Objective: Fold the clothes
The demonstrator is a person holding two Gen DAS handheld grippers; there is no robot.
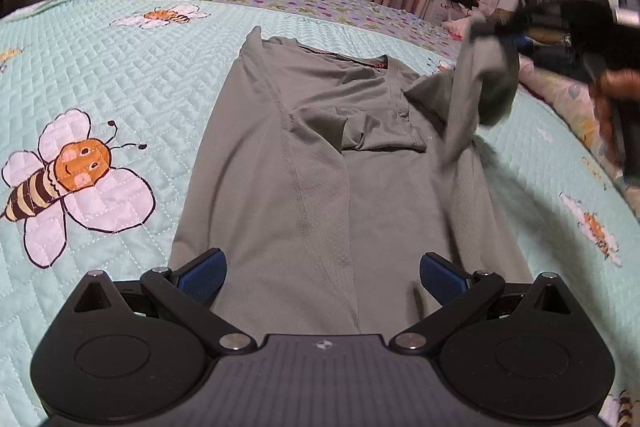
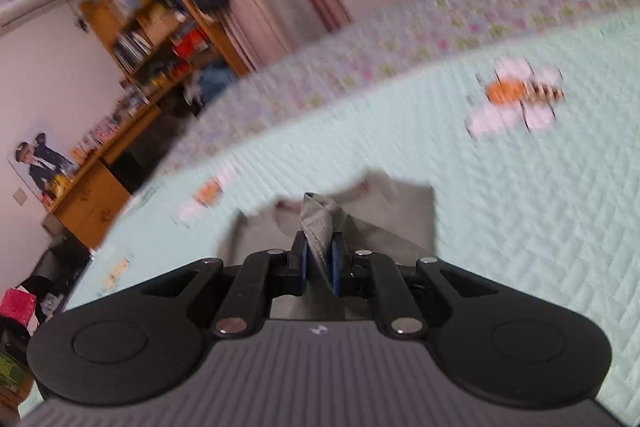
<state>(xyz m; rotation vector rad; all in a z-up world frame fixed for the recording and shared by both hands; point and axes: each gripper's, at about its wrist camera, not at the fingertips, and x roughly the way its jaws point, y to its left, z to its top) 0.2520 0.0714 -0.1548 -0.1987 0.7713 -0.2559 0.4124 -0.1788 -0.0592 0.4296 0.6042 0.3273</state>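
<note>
Left gripper [image 1: 323,277] jaws spread wide over shirt hem at 6 o'clock. Grey shirt [image 1: 320,163] lies flat on bee quilt [image 1: 100,67], long axis 6 to 12, collar at 12. Right gripper [image 2: 319,259] clamped on shirt's sleeve [image 1: 480,83] — lifted at 2 o'clock. Nothing blocks; view blurred.

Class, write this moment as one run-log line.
step: fold shirt | left hand-held gripper: open, over hem | right hand-held gripper: shut on sleeve, lifted | surface: quilt
</note>
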